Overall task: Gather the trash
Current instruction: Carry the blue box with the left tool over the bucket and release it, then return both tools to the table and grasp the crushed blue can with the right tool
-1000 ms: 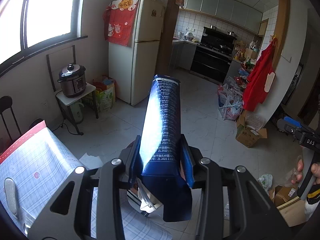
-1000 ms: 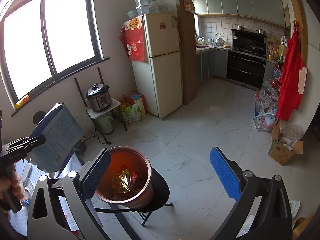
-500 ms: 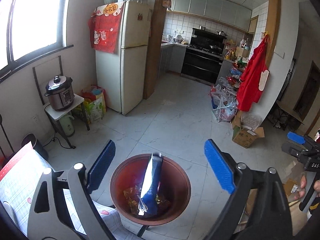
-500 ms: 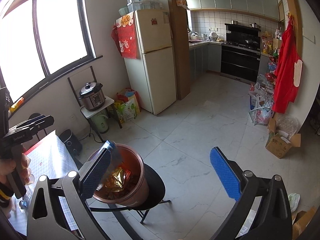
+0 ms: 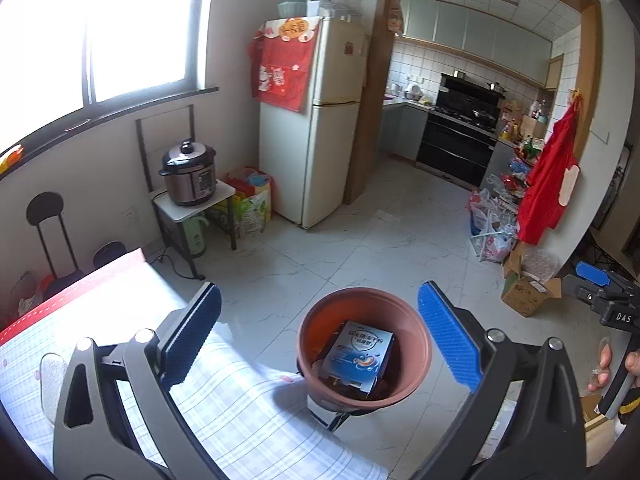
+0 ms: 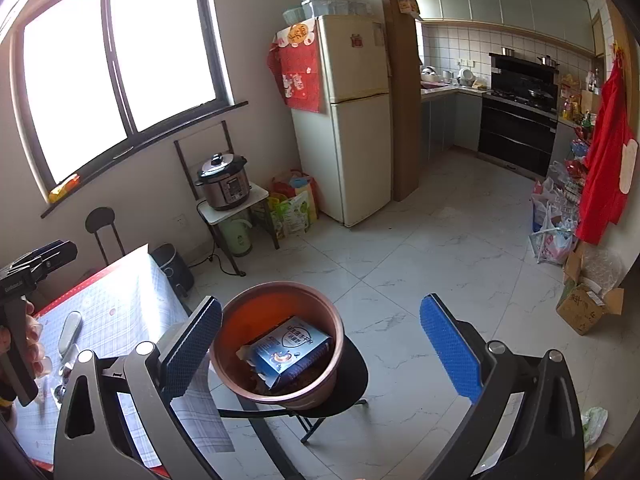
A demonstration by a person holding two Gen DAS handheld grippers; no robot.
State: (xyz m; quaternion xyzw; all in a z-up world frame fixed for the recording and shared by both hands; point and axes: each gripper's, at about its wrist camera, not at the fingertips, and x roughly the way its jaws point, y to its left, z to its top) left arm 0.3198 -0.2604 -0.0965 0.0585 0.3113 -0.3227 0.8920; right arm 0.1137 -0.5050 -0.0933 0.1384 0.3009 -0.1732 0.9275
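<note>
Above the near corner of the checked table, the left gripper is spreading its jaws to their widest, nothing between the blue pads. The right gripper likewise stands wide apart and empty. Just past the table's edge, a brown pot sits on a black stool; a blue carton lies tilted inside it. Farther off, against the wall, stands a white fridge.
</note>
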